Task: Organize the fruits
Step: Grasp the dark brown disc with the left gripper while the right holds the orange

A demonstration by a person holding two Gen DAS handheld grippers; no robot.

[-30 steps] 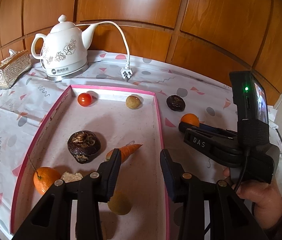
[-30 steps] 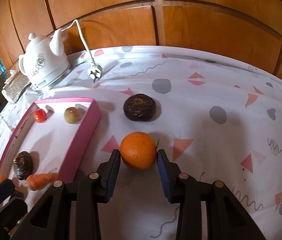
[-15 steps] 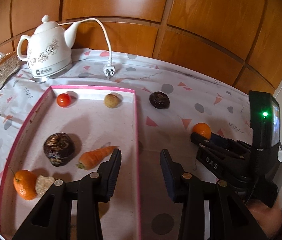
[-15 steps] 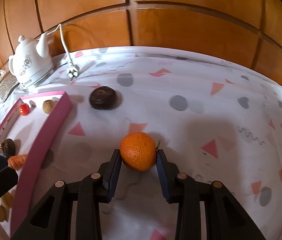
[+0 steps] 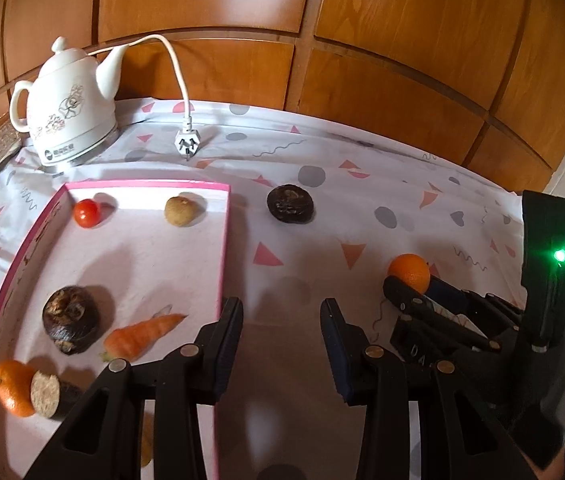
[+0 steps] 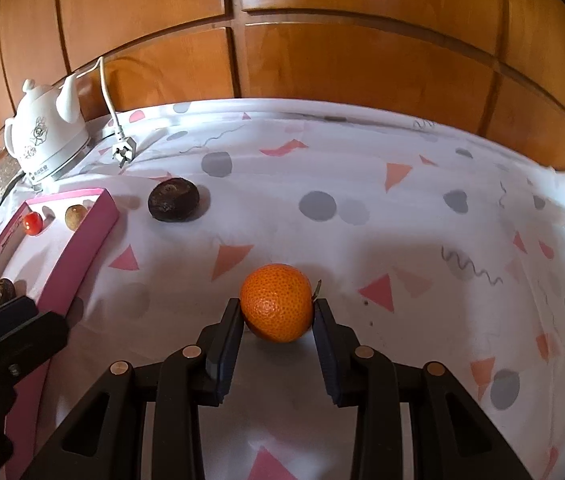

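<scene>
The right gripper (image 6: 275, 318) has closed its fingers onto the orange (image 6: 276, 302) at lower centre, off the table—ready for the pink tray (image 5: 224, 248)—while the left gripper (image 5: 281, 316) has swung right, fingers apart and empty.

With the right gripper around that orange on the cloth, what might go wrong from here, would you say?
1. The orange is round and sits at the right gripper fingertips; it may squirt out forward.
2. Carrying it to the pink tray, it may clip the raised wall.
3. The left gripper hangs across that route.
</scene>
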